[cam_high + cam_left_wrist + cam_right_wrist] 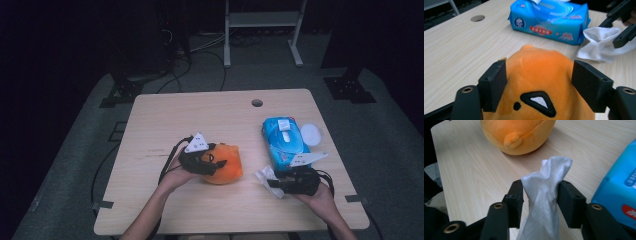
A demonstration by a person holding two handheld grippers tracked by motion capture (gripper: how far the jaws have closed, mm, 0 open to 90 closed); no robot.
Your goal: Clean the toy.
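Table (220, 115): wipe (546, 195) btwn R fingers (515, 200)

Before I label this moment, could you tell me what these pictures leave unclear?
- Orange plush toy: its lower face is cut off by the bottom edge of the left gripper view.
- Left gripper: whether its pads press the plush; a gap shows at one side.
- White wipe: whether the right gripper pinches it.
- Blue wipes pack: print too small in the high view.
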